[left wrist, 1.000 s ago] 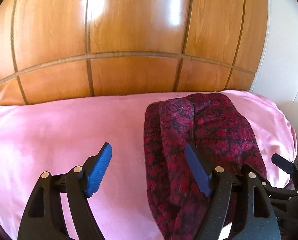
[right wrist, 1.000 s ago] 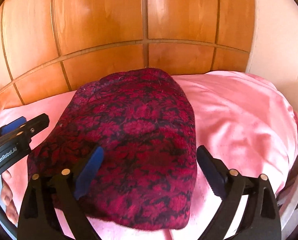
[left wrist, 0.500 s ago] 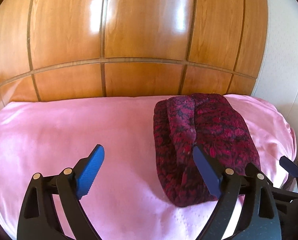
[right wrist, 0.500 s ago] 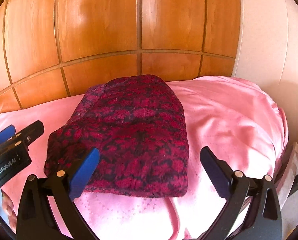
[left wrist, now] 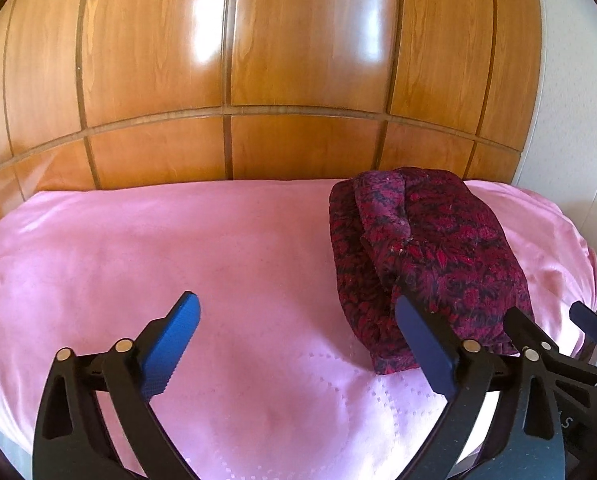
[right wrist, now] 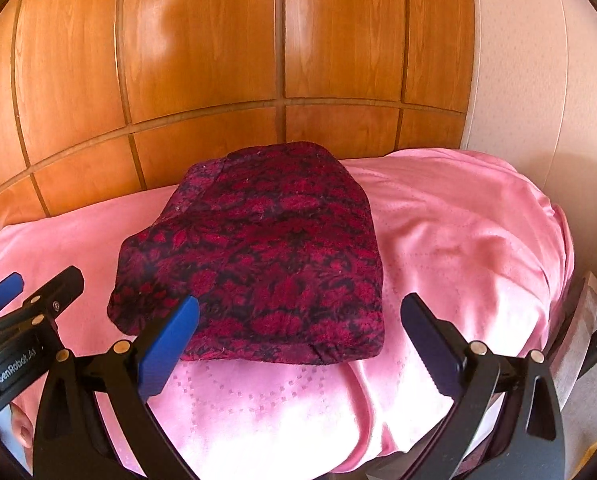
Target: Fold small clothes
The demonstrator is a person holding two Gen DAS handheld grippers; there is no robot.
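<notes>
A dark red and black patterned garment (right wrist: pixel 258 256) lies folded into a compact bundle on the pink bedsheet (right wrist: pixel 458 240). In the left wrist view it (left wrist: pixel 430 252) sits to the right, on the bedsheet (left wrist: pixel 178 248). My left gripper (left wrist: pixel 296 322) is open and empty, above the sheet to the left of and nearer than the garment. My right gripper (right wrist: pixel 298 322) is open and empty, just short of the garment's near edge. The left gripper (right wrist: pixel 14 292) also shows at the left edge of the right wrist view.
A glossy wooden panelled headboard (left wrist: pixel 298 80) stands behind the bed. A pale wall (right wrist: pixel 538 80) is to the right. The bed's right edge (right wrist: pixel 566 264) drops off beside a narrow gap with dark items.
Both grippers have pulled back and away from the garment, which now lies further ahead and free on the sheet. Both jaws stay open.
</notes>
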